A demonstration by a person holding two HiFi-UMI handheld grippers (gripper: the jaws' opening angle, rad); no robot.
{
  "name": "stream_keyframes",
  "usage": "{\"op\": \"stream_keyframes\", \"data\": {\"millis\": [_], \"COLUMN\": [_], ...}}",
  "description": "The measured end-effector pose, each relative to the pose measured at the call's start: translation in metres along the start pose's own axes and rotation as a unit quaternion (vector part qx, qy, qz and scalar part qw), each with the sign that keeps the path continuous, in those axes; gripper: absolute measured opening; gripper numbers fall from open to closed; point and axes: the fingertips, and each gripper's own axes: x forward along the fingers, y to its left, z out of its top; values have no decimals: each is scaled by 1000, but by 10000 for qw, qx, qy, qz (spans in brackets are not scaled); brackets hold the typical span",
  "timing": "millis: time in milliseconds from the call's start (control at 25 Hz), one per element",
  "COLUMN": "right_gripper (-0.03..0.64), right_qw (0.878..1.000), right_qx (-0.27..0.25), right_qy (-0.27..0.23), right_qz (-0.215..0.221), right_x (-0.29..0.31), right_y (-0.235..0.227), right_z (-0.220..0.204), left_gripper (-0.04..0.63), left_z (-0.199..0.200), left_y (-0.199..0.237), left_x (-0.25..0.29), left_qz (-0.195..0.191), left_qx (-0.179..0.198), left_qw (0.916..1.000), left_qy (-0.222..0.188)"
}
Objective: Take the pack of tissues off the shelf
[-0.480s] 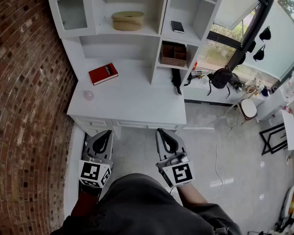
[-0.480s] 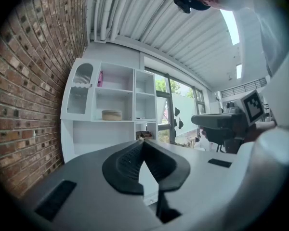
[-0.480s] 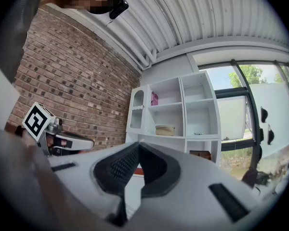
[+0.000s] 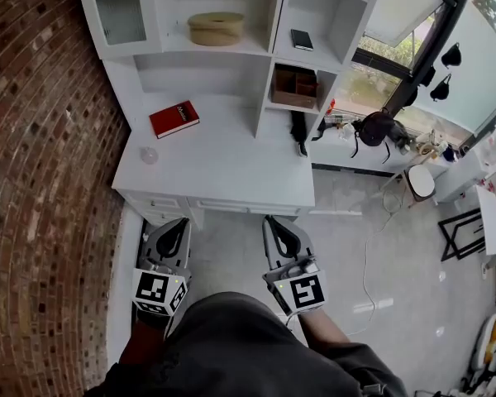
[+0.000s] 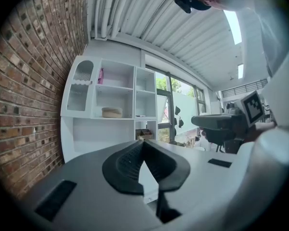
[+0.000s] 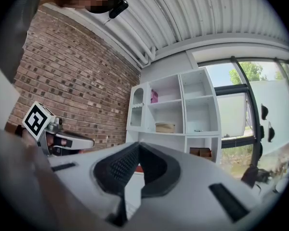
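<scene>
Brick wall point(image 4: 33, 139) flanks the white shelf unit point(image 4: 269, 23) above the bench point(image 4: 223, 164); the head view cuts off the unit's top shelf. Left tool point(image 4: 172, 236) and right tool point(image 4: 283, 231) hang level before the bench, both closed tight and empty. The pink pack of tissues point(image 6: 154, 96), small and blurry, stands on that top shelf.

Brick wall point(image 4: 41, 139) is curving along the left, white shelving point(image 4: 207, 73) is standing ahead, daylight is pouring through windows point(image 4: 488, 81) onto pale floor point(image 4: 372, 230).

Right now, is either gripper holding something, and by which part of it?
Nothing is held: the left gripper and the right gripper both have jaws together, empty.
</scene>
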Motion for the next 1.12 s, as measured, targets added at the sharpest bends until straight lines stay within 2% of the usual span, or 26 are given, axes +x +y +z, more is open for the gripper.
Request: {"op": "stream_keyframes", "data": {"millis": [240,280,320,400,440,480,520,800,1120], "right_gripper": [10,42,113,331,438,517,552,568,566], "right_qw": [9996,9995,9994,9993,9993,9993,9994,9990,9975], "right_qx": [164,136,110,18,-49,-103,-122,-45,60], "right_qy": [-75,-58,-44,-55,-75,-91,-101,-88,-23], "right_qz": [206,262,319,377,368,345,321,446,709], "right_x": [-3,-3,-2,-2,-3,-3,-4,-6,10], "right_y": [-1,1,3,8,9,10,9,1,-13], "right_z": [2,2,3,4,5,6,6,-1,-17], "left_gripper": [8,92,192,340,394,429,448,465,464], "left_z": [5,6,6,9,11,13,15,11,-5], "left_y": [-7,-9,-11,-16,-17,-18,-19,-30,-25], "left_x": [-1,-1,-1,-3,-3,-4,-3,7,22], "left_qz": [-178,-244,-308,-369,-371,-360,-342,-310,-117], "left_qx": [-87,-87,-84,-27,24,74,114,235,73], "left_qw": [9998,9996,9994,9992,9992,9991,9991,9992,9999], "left_qy": [-101,-97,-91,-118,-151,-191,-223,-102,54]}}
